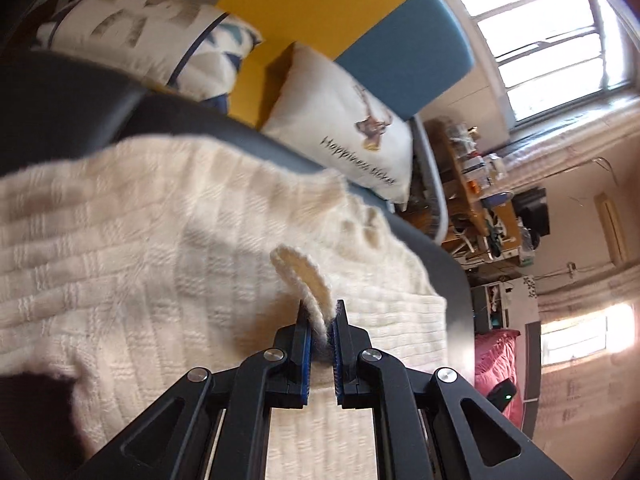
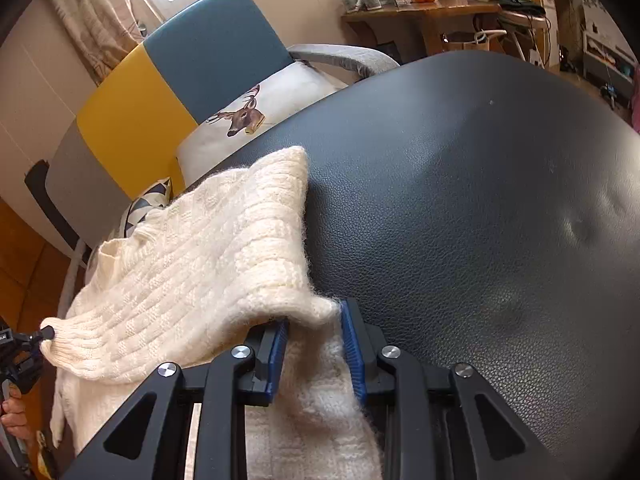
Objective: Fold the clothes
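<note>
I have the cream knit sweater (image 2: 192, 264) lying across the dark leather surface (image 2: 480, 200), draped over its near-left part, with one folded edge lifted between my two tools. My left hand-held gripper (image 1: 320, 320) is clamped almost fully together on a thin ribbed edge of the knit, which curls up out of the pads in a loop; from the right wrist view that same gripper (image 2: 48, 336) shows at the far left pinching a cuff-like end. My right hand-held gripper (image 2: 314, 320) has its blue pads closed on a thicker bunched corner of the sweater, the fabric spilling over and below the fingers. The main risk I see is the left pinch: it bites only a narrow strip of loose, fuzzy knit, so a quick pull could let it slide out and drop the fold crooked. The right hold looks thicker, though I cannot be sure from this angle how many layers it has caught; if it holds the under layer too, laying the fold over would drag the whole garment across the slick leather. The knit stretches, so uneven pull between my hands could skew the edge. The deer cushion (image 2: 236, 116) sits just beyond the surface, close enough to snag a sleeve.
</note>
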`<act>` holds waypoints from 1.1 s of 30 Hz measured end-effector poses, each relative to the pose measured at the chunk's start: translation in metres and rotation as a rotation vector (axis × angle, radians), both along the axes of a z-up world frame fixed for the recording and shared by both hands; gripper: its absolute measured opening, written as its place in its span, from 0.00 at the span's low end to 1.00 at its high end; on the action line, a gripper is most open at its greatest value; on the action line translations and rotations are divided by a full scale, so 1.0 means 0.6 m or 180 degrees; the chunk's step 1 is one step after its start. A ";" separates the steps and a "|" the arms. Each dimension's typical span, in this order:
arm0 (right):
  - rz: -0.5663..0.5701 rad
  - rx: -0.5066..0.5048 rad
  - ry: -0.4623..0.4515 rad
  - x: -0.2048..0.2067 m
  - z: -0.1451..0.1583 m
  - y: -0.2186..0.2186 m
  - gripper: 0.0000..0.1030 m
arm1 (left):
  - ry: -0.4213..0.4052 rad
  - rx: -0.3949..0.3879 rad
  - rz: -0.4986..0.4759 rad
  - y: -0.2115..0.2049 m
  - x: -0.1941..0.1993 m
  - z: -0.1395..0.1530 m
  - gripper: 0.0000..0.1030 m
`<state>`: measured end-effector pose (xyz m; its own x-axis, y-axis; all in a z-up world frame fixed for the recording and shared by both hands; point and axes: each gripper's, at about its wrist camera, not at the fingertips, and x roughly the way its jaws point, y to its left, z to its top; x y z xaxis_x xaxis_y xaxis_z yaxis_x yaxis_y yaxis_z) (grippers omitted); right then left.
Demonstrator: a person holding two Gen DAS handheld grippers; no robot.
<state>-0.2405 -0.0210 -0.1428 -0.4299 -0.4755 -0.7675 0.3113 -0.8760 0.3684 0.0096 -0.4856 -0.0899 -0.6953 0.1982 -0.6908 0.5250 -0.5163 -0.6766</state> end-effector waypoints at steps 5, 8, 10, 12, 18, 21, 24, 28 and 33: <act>0.0066 0.0157 0.0090 0.001 0.003 -0.005 0.26 | -0.0142 0.0111 -0.0007 -0.009 0.003 -0.038 0.09; 0.0031 0.0195 0.0129 0.000 0.006 -0.001 0.26 | -0.0230 0.0011 -0.0044 -0.012 0.002 -0.043 0.09; 0.0023 0.0146 0.0072 -0.006 0.002 0.004 0.26 | -0.0259 -0.0063 -0.0138 -0.012 0.001 -0.038 0.09; 0.0047 0.0163 0.0090 -0.005 -0.001 0.001 0.26 | -0.0267 0.0066 -0.0138 -0.020 0.008 -0.046 0.17; 0.0122 0.0200 0.0133 -0.004 -0.003 -0.005 0.26 | -0.0170 0.0695 0.0090 -0.056 0.044 -0.082 0.31; 0.0154 0.0243 0.0174 -0.003 -0.002 -0.008 0.26 | -0.0057 0.0794 0.0128 -0.063 0.057 -0.074 0.35; 0.0163 0.0296 0.0211 -0.002 -0.001 -0.011 0.26 | 0.0034 0.0851 0.0112 -0.065 0.055 -0.061 0.39; 0.0180 0.0347 0.0244 -0.001 0.000 -0.015 0.26 | -0.0307 0.0596 -0.0063 -0.051 0.034 -0.063 0.42; 0.0106 0.0325 0.0395 -0.001 0.017 -0.010 0.26 | -0.0501 -0.0082 -0.0051 -0.031 0.021 -0.041 0.08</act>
